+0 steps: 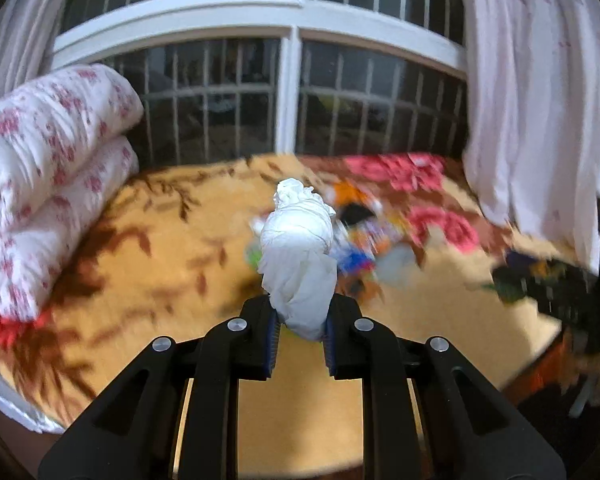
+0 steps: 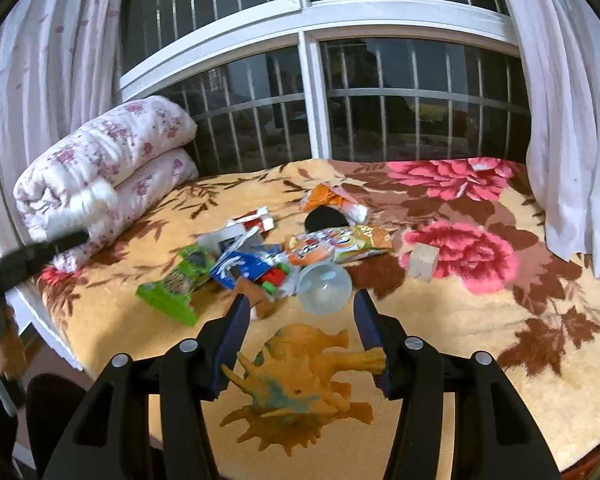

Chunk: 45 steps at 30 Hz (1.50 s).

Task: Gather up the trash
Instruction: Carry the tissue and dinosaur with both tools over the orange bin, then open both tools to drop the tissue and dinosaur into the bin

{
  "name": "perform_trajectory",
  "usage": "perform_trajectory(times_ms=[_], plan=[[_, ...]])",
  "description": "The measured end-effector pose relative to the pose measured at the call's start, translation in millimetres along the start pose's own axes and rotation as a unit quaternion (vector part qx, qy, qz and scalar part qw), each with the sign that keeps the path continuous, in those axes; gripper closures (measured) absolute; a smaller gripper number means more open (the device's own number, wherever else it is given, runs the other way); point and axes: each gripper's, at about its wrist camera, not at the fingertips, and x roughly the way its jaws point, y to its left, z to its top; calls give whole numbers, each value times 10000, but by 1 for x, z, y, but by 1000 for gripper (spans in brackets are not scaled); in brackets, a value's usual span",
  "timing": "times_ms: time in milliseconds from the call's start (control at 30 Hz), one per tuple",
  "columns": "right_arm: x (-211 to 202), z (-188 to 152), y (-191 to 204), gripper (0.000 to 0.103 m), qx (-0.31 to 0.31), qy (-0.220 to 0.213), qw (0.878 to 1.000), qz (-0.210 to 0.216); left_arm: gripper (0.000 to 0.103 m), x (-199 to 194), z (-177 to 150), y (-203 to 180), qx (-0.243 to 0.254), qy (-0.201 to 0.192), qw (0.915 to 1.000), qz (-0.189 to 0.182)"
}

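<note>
My left tongs (image 1: 300, 320) pinch a crumpled tissue (image 1: 300, 248), my right tongs (image 2: 300, 322) gape empty above the toy dinosaur (image 2: 304, 376), and wrappers (image 2: 340, 242) remain mid-bed (image 2: 480, 320)

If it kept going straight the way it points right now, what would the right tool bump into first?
Probably the clear plastic cup. The right tool is open, and the orange toy dinosaur lies lower between its fingers. Straight ahead sits the cup, then the snack wrappers. Depth is hard to judge.

Left gripper (image 1: 300, 330) fingers clamped shut, right gripper (image 2: 300, 312) fingers parted, both angled downward
</note>
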Motion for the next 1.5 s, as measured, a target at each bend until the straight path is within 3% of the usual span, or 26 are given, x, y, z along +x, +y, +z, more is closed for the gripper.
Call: perform_trajectory(times_ms=[333, 567, 700, 833, 967, 1100, 1200, 1400, 1433, 1500], plan=[[-47, -53, 36, 49, -207, 408, 9984, 333, 86, -20, -96, -38, 429, 833, 9946, -449], [-56, -115, 60, 49, -491, 1147, 9904, 599, 86, -13, -149, -48, 715, 1568, 9825, -702], [-23, -168, 68, 49, -910, 2119, 9696, 814, 86, 20, -186, -54, 793, 2612, 9573, -947], [23, -210, 69, 49, -1333, 2887, 9432, 966, 86, 60, -220, -62, 788, 3535, 9257, -1090], [65, -244, 74, 49, -1795, 3472, 9118, 1260, 86, 100, -244, -67, 683, 4212, 8973, -1129], [92, -280, 84, 49, -2231, 3931, 8789, 1525, 86, 129, -272, -77, 1022, 4601, 8771, -923], [100, -298, 85, 49, -2367, 4129, 8655, 1562, 86, 140, -288, -80, 1107, 4827, 8641, -898], [114, -319, 81, 48, -2441, 4330, 8541, 1532, 85, 150, -297, -82, 1116, 5014, 8540, -827], [117, -322, 81, 45, -2436, 4401, 8507, 1526, 85, 151, -298, -81, 1119, 5089, 8500, -776], [119, -321, 80, 30, -2395, 4418, 8523, 1454, 76, 157, -301, -82, 1157, 5192, 8446, -609]])
